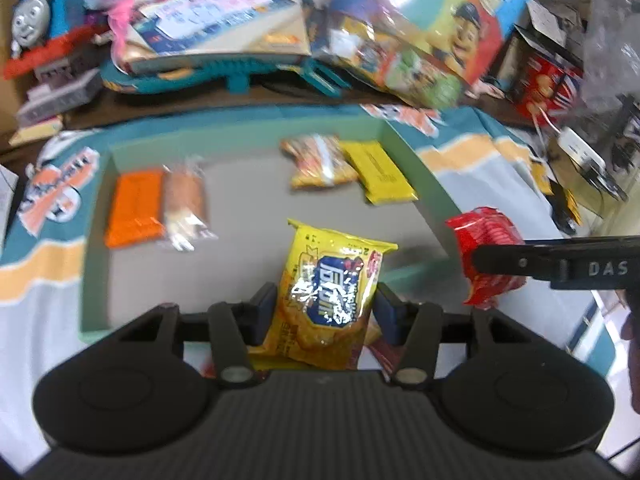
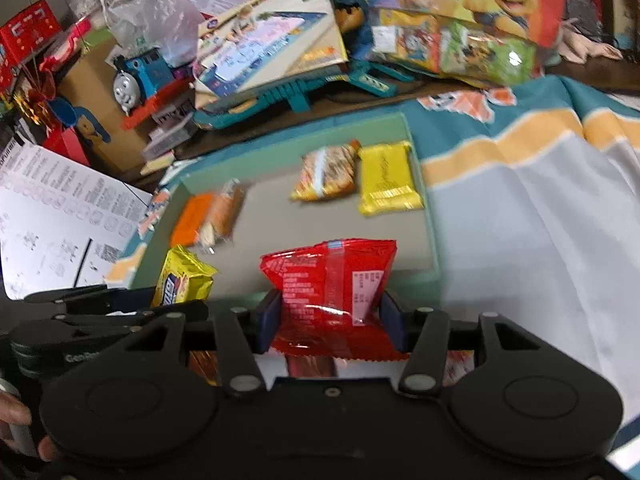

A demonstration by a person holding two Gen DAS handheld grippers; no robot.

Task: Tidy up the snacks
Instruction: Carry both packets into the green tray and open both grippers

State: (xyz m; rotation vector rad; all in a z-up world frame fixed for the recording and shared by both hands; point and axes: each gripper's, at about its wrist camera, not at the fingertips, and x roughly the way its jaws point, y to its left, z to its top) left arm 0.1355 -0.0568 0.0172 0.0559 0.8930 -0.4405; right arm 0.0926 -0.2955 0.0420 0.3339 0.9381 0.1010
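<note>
Holding one packet per gripper above the near edge of the tray (image 1: 96, 240). Left gripper (image 1: 326, 308): fingers part-closed, pads pressing both sides of a yellow snack bag (image 1: 332, 284), glossy crinkled foil with a blue label. Right gripper (image 2: 332, 322): fingers likewise part-closed on a red biscuit packet (image 2: 332, 280), shiny film, crimped top seam, printed label strip.

Progress, judged: roughly midway. Four items already lie on the tray's grey floor in two pairs: an orange flat packet (image 1: 136, 208) beside a clear-wrapped brownish bar (image 1: 186, 204) at left; an orange-yellow patterned packet (image 1: 318, 162) touching a plain yellow flat packet (image 1: 380, 172) at far right. The two held packets are not yet placed. More wrappers show beneath the grippers, too hidden to identify, so likely more remains.

Tray: shallow, rectangular, pale green rim, matte. It sits on a teal, orange and white cloth (image 2: 520, 200) over the desk; toys and boxes clutter the far side.
</note>
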